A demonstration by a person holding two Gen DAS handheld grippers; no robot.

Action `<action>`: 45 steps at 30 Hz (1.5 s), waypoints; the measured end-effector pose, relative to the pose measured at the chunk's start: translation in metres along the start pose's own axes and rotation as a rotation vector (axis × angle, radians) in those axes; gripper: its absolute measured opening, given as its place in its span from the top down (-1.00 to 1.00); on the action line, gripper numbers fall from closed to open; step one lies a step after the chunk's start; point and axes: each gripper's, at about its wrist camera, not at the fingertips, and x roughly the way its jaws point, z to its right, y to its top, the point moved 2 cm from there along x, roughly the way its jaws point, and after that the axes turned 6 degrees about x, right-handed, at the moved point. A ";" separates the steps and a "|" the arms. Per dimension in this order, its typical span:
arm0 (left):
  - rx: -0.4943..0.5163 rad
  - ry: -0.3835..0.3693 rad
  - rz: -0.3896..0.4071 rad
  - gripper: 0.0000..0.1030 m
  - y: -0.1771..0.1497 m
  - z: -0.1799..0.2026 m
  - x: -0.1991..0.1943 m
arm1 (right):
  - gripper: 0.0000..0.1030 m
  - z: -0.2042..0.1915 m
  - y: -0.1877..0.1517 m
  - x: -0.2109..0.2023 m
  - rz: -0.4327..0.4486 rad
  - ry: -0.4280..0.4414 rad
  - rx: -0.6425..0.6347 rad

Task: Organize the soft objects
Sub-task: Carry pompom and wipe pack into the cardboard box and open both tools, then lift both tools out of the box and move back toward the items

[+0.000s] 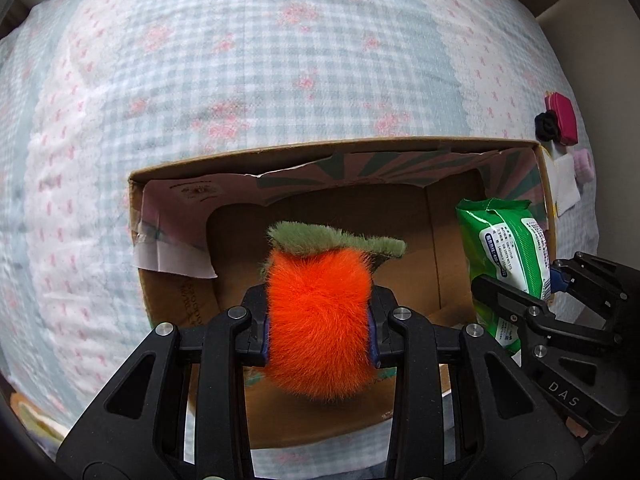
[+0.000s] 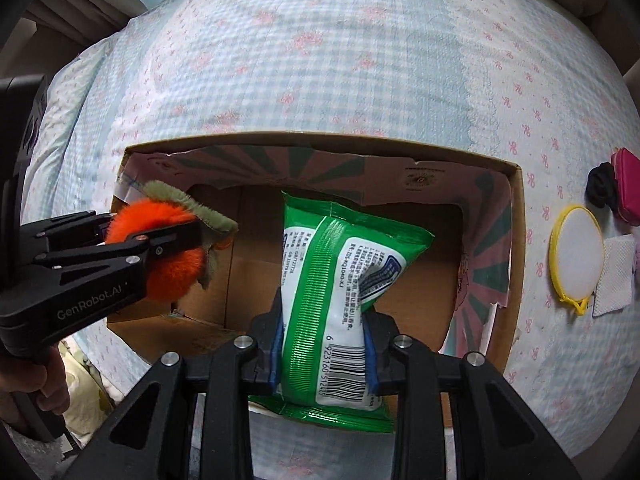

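Two grippers, both loaded, both over the open cardboard box [image 1: 160,176] lying on the gingham bedspread [image 1: 240,60].

Left gripper [image 1: 318,330]: jaws clamped on the orange plush toy [image 1: 318,320], fur bulging out past both pads. Its green fuzzy leaf [image 1: 336,240] points toward the box's far wall. Toy is held above the box's left half; contact with the box floor cannot be judged.

Right gripper [image 2: 324,344]: jaws clamped on the green wet-wipes pack [image 2: 344,280], pinched at the waist, barcode end nearest the camera. Pack stands upright over the box's middle-to-right part, top end reaching toward the far wall.

Toy and pack sit side by side, apart, toy left of pack.

Outside the box, off its right wall, on the bedspread: yellow-rimmed round mirror [image 2: 576,256], white square cloth [image 2: 614,276], black hair tie [image 2: 602,188], magenta pouch [image 2: 628,184].
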 end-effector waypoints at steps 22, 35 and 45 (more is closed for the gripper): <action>-0.007 0.002 0.025 -1.00 0.012 0.004 0.002 | -1.00 0.005 -0.023 0.006 0.001 -0.015 -0.126; 0.014 0.059 0.155 -1.00 -0.020 0.002 -0.097 | -1.00 -0.004 -0.042 -0.088 0.193 -0.061 -0.090; 0.046 0.098 0.339 -1.00 -0.072 0.021 -0.203 | -1.00 -0.013 -0.091 -0.197 0.362 -0.155 -0.039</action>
